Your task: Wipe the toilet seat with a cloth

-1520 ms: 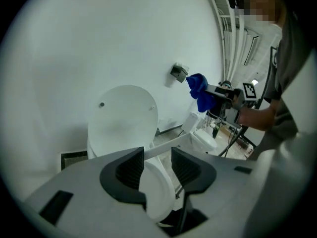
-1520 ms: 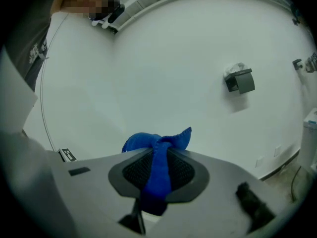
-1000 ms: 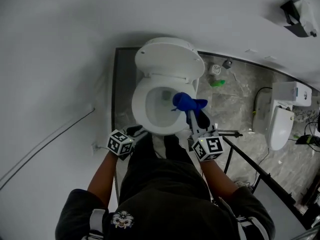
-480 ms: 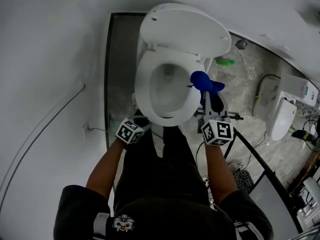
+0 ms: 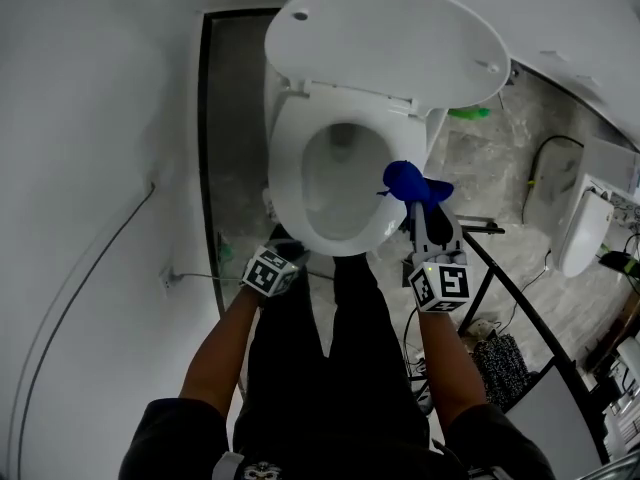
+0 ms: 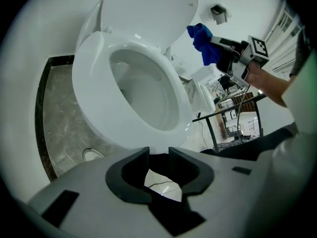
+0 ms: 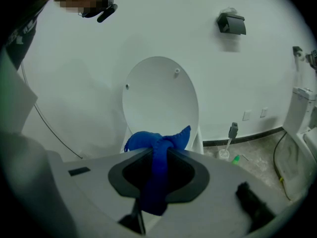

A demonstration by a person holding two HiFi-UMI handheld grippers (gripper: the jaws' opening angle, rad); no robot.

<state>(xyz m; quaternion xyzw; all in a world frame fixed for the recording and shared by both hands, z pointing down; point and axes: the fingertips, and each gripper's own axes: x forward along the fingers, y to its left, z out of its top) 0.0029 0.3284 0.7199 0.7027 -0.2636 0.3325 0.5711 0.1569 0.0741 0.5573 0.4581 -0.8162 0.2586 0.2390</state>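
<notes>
Steep downward look at a white toilet seat [image 5: 285, 173] lying flat on its bowl, with the oval lid [image 5: 390, 38] tipped up behind it against a white wall. Below the bowl, a standing person's dark trousers and two bare forearms, each ending in a grey tool topped by a black-and-white marker cube. Right tool [image 5: 418, 203] clamped on a bunched blue cloth [image 5: 410, 180], jaws pinching its middle, a tuft poking out past the tips and the tail hanging back between the pads. Cloth held over the right side of the seat ring; from the left tool's camera, clearly up in the air and apart from the seat. Left tool [image 5: 283, 240] at the front left of the seat, just beside the rim, jaws apart by a modest gap after just closing partway, gripping nothing, only pale floor visible through the gap. Grey marbled floor [image 5: 235, 168] around the bowl. To the right, a green bottle [image 5: 470, 114] on the floor by the wall, a black metal frame [image 5: 505, 283], and a second white toilet [image 5: 578, 233] well apart from the first. In the right tool's camera, a dark wall fixture [image 7: 231, 23] high up and a toilet brush [image 7: 229, 140] standing on the floor.
</notes>
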